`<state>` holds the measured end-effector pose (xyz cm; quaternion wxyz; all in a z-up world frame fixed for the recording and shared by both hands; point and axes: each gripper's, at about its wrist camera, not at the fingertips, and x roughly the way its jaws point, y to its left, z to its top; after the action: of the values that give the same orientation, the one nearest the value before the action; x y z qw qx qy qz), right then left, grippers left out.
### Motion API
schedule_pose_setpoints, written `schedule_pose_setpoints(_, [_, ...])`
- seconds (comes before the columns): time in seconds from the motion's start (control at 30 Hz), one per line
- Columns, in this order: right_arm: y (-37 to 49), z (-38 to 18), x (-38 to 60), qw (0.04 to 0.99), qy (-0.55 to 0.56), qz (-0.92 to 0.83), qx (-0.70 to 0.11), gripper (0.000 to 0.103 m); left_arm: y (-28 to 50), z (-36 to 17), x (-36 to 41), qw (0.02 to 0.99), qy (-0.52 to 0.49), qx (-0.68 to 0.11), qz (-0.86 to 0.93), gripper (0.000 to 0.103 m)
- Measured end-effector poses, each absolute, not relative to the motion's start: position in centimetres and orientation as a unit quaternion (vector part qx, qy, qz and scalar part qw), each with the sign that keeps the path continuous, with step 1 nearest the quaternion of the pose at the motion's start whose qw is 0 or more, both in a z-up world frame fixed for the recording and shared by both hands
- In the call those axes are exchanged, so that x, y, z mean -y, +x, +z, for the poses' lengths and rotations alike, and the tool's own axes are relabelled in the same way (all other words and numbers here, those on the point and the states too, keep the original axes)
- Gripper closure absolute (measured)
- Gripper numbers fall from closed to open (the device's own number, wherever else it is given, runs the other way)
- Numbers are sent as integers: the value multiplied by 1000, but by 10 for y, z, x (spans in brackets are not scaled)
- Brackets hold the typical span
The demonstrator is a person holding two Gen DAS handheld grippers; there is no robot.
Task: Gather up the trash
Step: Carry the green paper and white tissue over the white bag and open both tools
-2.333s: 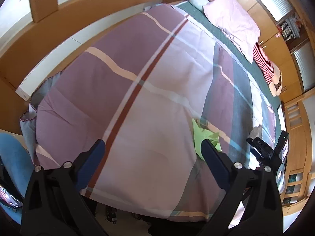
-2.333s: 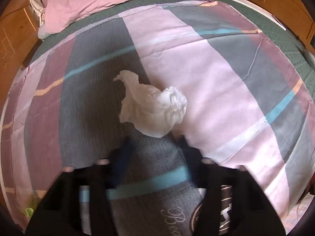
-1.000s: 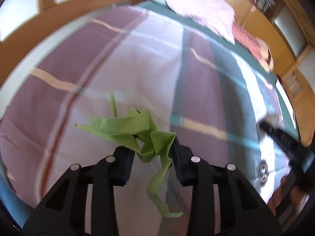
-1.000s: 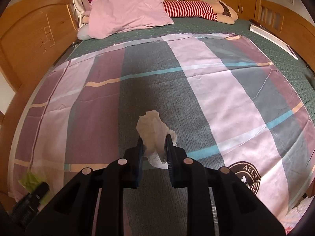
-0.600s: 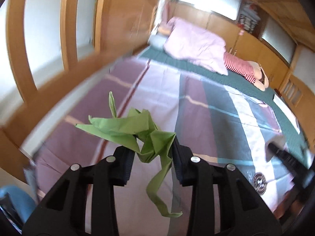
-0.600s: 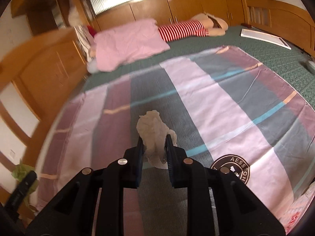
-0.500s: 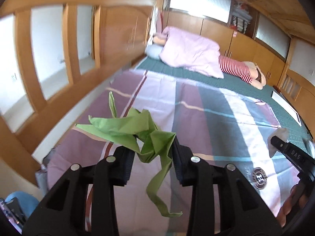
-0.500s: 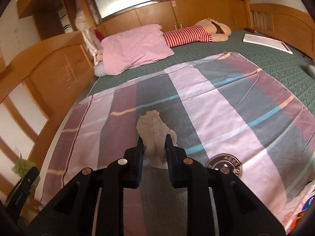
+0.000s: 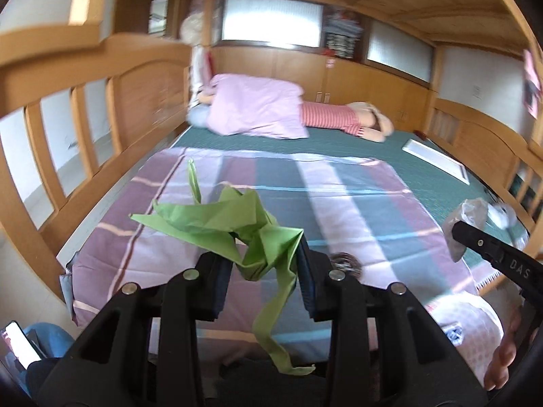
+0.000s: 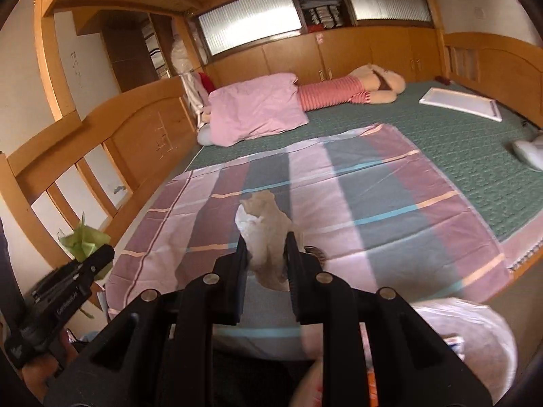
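Left gripper (image 9: 264,271) grasps green paper (image 9: 234,227); right gripper (image 10: 266,257) grasps tissue (image 10: 268,234). Bed (image 10: 373,183) cleared; disposal remains.

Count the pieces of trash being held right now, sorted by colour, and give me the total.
Green crumpled paper, clamped in the left hand-held gripper: 1
White crumpled tissue, clamped in the right hand-held gripper: 1
Total: 2
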<state>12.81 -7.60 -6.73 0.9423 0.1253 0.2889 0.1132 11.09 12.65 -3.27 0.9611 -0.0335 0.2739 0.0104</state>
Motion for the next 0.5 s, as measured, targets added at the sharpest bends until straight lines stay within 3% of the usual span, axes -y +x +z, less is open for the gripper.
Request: schedule_pose_setpoints(0.5, [18, -80, 200, 951, 108, 56, -286, 81, 50, -49, 32, 954, 34, -283, -92, 67])
